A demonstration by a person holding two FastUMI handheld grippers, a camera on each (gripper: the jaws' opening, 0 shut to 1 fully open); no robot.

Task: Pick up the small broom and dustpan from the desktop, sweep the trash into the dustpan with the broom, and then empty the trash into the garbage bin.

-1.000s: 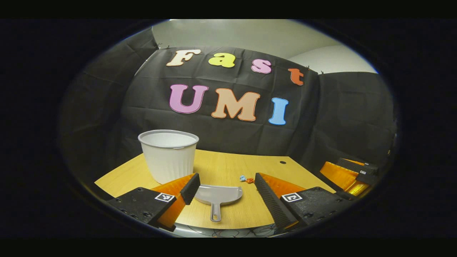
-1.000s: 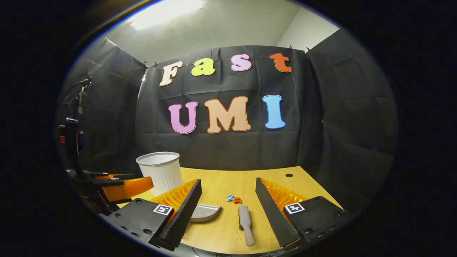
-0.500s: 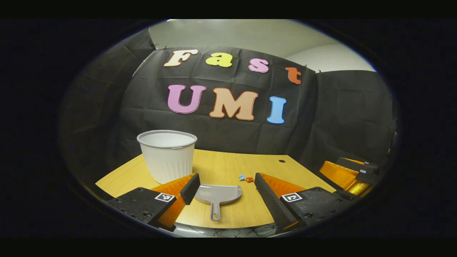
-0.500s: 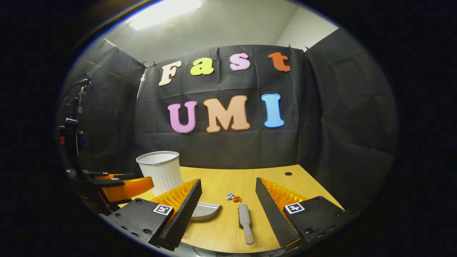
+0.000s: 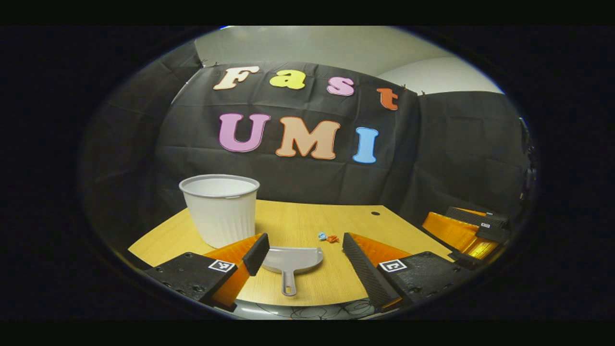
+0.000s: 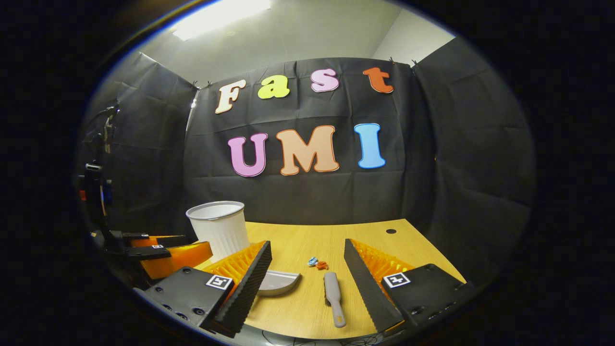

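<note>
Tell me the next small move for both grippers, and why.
Probably lower each open gripper onto its handle: the left gripper frames the dustpan, the right gripper the broom. Both lie untouched on the desk, with the trash unswept.
</note>
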